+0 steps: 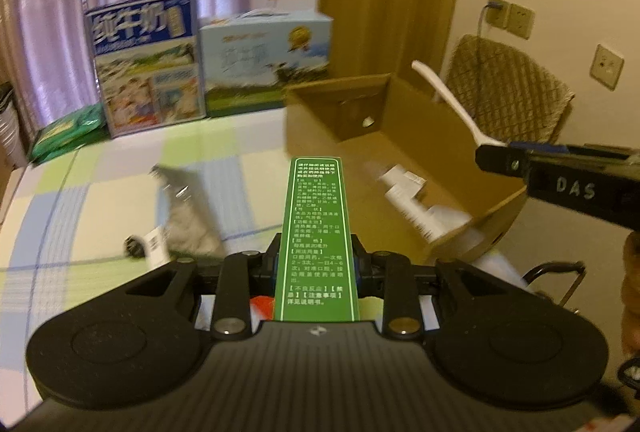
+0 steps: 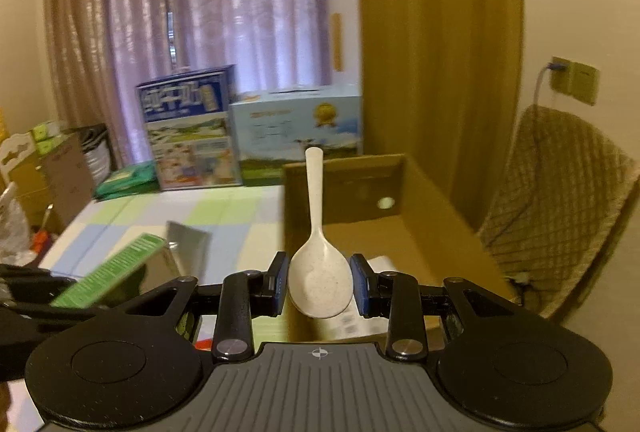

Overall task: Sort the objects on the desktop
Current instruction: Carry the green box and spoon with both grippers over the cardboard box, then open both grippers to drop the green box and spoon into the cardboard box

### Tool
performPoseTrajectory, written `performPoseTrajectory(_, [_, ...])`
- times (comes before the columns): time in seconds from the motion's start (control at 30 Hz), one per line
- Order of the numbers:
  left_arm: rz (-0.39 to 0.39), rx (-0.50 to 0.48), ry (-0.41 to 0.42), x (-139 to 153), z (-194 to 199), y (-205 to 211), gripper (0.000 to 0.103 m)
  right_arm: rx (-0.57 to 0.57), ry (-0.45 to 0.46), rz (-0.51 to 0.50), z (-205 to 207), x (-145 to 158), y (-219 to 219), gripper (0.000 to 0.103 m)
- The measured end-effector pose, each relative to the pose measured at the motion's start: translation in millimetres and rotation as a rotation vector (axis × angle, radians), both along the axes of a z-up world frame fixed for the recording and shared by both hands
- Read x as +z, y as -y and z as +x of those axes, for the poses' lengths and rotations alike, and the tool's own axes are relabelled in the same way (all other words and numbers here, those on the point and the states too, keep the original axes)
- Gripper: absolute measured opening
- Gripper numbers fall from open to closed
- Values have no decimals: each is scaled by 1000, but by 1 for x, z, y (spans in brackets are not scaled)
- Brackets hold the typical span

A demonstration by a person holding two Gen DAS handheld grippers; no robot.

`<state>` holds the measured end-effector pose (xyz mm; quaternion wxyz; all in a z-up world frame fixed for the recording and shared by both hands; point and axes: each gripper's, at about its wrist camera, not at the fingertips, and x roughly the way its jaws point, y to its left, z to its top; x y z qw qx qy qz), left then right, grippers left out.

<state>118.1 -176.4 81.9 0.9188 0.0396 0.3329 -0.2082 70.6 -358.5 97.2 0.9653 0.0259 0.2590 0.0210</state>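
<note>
My left gripper (image 1: pixel 316 264) clamps a green medicine box (image 1: pixel 316 232) above the checked tablecloth (image 1: pixel 80 199); my right gripper (image 2: pixel 320 282) pinches a white rice spoon (image 2: pixel 318 252) — handle up — over the open cardboard box (image 2: pixel 420 232).

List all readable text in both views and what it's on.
"DAS": handwritten on the right gripper body, left wrist view.
"纯牛奶": large characters on the tall milk carton box.
Green box in the left gripper: headings "功能主治", "用法用量", "不良反应", "注意事项"; the fine print is too small to quote reliably.
Light blue carton: print blurred, unreadable.
White packets in the cardboard box: blurred, unreadable.
</note>
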Motion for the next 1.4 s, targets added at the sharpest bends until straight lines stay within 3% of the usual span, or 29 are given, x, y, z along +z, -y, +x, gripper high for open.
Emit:
performPoseTrajectory(0.27, [-30,-76,-11,6,25,62,25,-54,-26,-3,18,-1,57,30])
performPoseTrajectory(0.73, [-63,-107,-46,-17,70,115,26,-63,-62,10,63,-26,87,30])
performPoseTrajectory(0.8, [-73,-108,-37,-19,76,117,26,-63,-68,8,67,-30,88,30])
performPoseTrajectory(0.87, [-83,-103,-43,-20,83,117,34,-64,-75,7,70,-34,89,30])
performPoseTrajectory(1.4, [-44,-37,-25,-25,70,76,34,-50,-95,12,74,-46,84,30])
